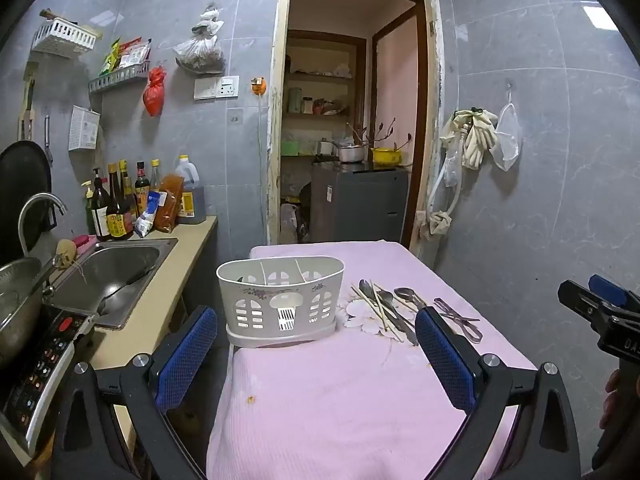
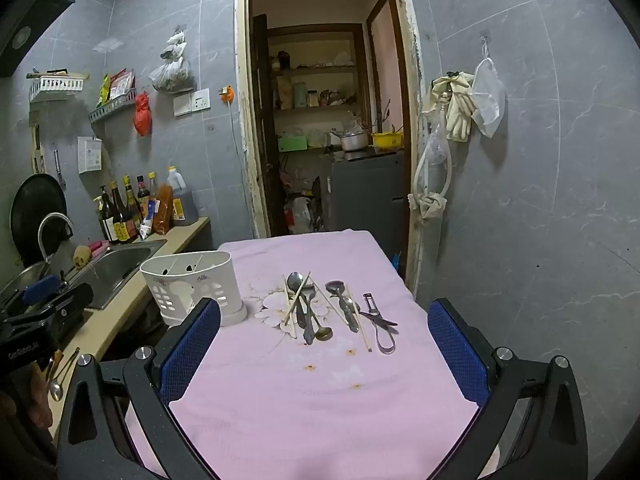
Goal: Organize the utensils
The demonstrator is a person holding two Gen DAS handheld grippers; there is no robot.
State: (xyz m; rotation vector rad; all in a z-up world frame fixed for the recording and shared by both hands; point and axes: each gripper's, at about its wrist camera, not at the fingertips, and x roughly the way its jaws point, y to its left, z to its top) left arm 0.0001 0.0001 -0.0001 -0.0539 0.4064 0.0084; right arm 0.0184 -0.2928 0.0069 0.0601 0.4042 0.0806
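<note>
Through my left wrist camera, I am holding my left gripper (image 1: 316,344) above the near part of the counter covered with a pink cloth (image 1: 344,408). Its jaws are standing fully apart and nothing is between the blue pads. Just ahead of them the white plastic utensil holder with cut-out windows and three compartments (image 1: 280,300) is standing upright on the left edge of the cloth. To the right of the holder, the pile of metal spoons and pale wooden chopsticks (image 1: 386,306) is lying flat on the cloth, and the metal scissors (image 1: 460,320) are lying just beside the pile, further right. My right gripper (image 1: 600,312) is showing at the right edge of this view. On the left, the steel sink (image 1: 112,276) and dark sauce bottles (image 1: 116,204) are sitting on the beige kitchen worktop.

Through my right wrist camera, I am keeping my right gripper (image 2: 324,344) over the same cloth, jaws wide apart and holding nothing. The spoons and chopsticks are lying ahead, between my pads, crossing each other. The scissors are at their right, the holder well to the left.
</note>
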